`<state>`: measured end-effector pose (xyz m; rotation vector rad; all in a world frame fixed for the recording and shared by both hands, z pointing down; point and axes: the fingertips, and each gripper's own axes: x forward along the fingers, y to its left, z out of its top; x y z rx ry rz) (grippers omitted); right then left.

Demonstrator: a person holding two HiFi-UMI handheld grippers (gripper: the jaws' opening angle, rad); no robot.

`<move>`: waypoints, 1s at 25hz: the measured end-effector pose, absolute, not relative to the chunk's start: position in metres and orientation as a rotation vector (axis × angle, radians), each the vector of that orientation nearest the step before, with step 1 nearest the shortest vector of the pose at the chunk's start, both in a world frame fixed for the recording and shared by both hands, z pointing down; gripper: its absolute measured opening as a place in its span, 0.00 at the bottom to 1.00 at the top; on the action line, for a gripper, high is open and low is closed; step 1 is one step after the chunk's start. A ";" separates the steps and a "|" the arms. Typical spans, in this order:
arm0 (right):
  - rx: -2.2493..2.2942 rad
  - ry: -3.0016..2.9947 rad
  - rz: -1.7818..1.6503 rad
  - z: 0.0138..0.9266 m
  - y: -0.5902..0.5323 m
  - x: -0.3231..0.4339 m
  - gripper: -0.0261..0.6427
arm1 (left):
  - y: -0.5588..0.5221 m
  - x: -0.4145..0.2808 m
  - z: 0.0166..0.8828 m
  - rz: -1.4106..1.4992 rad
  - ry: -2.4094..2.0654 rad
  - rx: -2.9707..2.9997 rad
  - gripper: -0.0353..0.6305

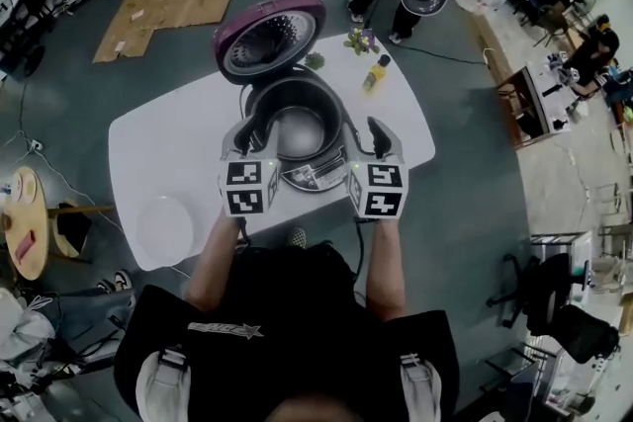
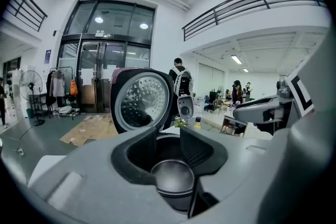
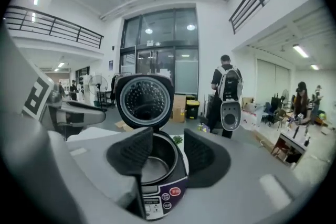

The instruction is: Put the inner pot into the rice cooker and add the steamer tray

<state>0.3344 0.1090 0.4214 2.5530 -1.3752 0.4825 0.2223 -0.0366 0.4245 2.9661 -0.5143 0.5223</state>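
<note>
Looking down over the person's shoulders, the head [image 1: 297, 407] is cut off by the bottom edge. A pale round thing [image 1: 165, 229] at 8 o'clock on the desk [image 1: 198, 133] is too washed out to name. The little clump [image 1: 362, 40] at 1 o'clock is too small to tell. Sighting along the left hand-held gripper [image 2: 168, 136], its own grey body hides the lower half of the rice cooker [image 2: 140, 102]. The print on the control panel [image 3: 157, 198] is too small to read.

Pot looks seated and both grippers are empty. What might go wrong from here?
The white tray lies near the table's edge; a clumsy pinch by the left gripper may push it off. Lowering it in, a gripper might bump the raised lid or seat it crooked on the pot.
</note>
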 end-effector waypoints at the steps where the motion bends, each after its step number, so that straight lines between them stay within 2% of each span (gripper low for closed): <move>1: 2.581 -1.386 0.453 0.417 0.114 0.330 0.32 | -0.031 0.221 0.424 0.515 -0.501 2.973 0.28; 6: 2.706 -1.447 0.287 0.408 0.140 0.311 0.31 | -0.007 0.214 0.429 0.504 -0.443 2.989 0.24; 10: 2.786 -1.414 0.201 0.409 0.155 0.300 0.17 | 0.003 0.209 0.430 0.497 -0.416 2.998 0.21; 14: 2.807 -1.383 0.197 0.413 0.161 0.294 0.07 | 0.003 0.200 0.429 0.482 -0.445 2.999 0.10; 25: 2.720 -1.553 0.144 0.407 0.117 0.271 0.05 | -0.025 0.168 0.431 0.464 -0.567 2.978 0.08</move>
